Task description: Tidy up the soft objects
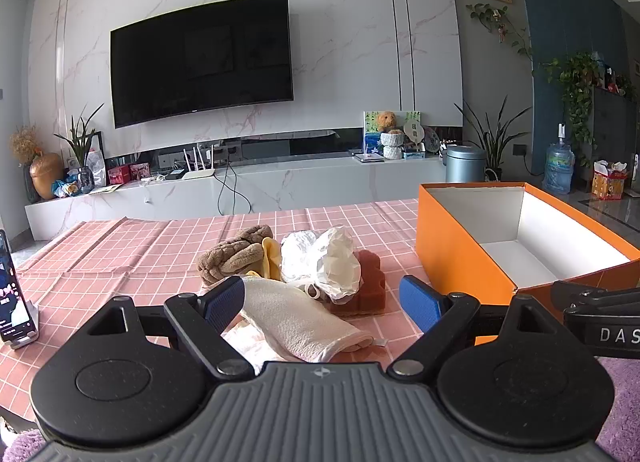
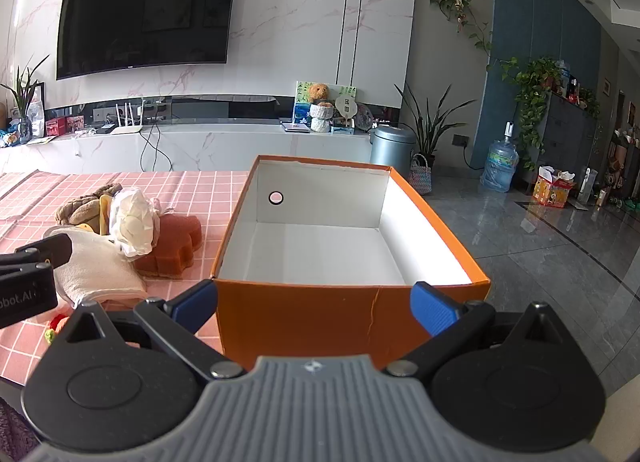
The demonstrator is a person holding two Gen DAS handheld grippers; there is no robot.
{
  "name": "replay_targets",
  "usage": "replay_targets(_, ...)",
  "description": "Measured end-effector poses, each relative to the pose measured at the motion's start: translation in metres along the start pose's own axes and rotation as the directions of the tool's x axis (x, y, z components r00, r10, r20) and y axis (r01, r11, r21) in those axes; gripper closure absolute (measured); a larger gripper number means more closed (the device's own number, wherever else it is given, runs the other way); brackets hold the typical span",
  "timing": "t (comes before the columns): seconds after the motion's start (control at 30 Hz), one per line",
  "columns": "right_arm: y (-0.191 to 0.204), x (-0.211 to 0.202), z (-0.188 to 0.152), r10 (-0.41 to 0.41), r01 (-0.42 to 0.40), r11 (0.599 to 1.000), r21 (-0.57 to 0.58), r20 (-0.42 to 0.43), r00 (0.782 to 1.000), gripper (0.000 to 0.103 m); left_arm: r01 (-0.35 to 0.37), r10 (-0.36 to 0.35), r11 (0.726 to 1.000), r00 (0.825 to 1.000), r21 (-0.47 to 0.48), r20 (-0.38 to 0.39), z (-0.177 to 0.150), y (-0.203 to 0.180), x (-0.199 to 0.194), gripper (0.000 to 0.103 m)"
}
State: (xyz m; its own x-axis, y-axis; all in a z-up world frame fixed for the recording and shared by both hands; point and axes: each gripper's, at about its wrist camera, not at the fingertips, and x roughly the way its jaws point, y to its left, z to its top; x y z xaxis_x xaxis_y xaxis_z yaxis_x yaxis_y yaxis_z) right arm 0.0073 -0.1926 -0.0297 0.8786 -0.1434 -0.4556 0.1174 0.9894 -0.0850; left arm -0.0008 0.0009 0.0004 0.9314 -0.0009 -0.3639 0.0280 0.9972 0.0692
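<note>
- Only the left wrist view shows a phone (image 1: 14, 294) at the table's left edge; left gripper (image 1: 322, 300) gapes empty over the white cloth (image 1: 296, 314).
- Only the right wrist view shows the orange box's (image 2: 312, 318) hole; right gripper (image 2: 316, 304) spread wide, empty.

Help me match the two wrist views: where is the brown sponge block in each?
Left wrist: the brown sponge block sits centre, just right of the crumpled white plastic bag, left of the orange box.
Right wrist: the block lies left of centre, against the box's left wall.
Shared landmark: the orange box.
</note>
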Motion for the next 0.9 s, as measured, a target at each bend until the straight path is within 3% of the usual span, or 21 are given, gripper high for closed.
replay_targets(0.9, 0.0012, 0.003, -0.0052, -0.002, 0.002, 1.0, -0.002, -0.02, 1.0, 0.002, 0.004, -0.004, 1.0, 1.0, 0.003, -0.006, -0.0027, -0.0034, -0.0001, 0.001)
